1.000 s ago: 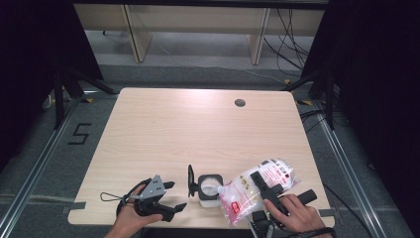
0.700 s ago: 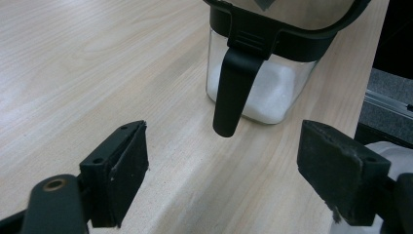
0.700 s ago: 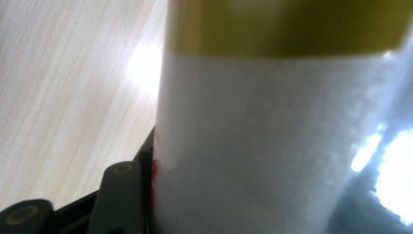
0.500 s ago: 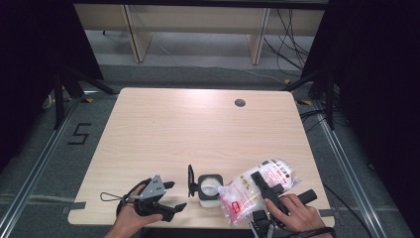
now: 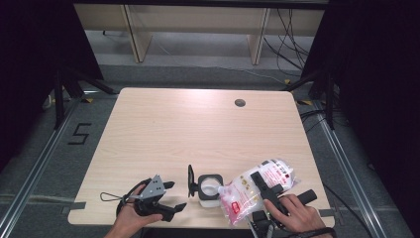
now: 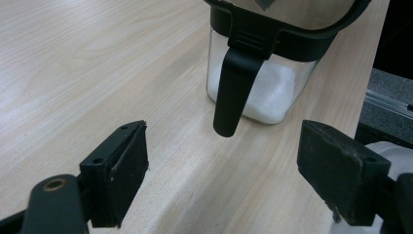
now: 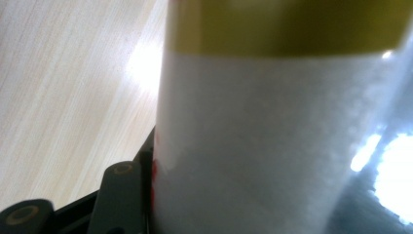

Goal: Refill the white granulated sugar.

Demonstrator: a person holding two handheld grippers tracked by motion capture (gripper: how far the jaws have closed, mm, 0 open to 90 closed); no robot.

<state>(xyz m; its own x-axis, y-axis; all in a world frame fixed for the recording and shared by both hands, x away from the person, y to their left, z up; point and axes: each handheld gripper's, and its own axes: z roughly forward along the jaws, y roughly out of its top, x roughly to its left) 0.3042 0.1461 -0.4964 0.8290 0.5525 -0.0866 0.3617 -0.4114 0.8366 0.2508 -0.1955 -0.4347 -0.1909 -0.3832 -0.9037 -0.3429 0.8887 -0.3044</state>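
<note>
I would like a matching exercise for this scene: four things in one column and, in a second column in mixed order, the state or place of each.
Things:
1. left gripper
2. right gripper
3. clear container
4. round hole

States or places:
A. clamped on the plastic bag of white grains
B. far side of the table, towards the right
C. jaws open, nothing between them
D. lid flipped up, white grains inside

Pairs: 1-C, 2-A, 3-D, 4-B
</note>
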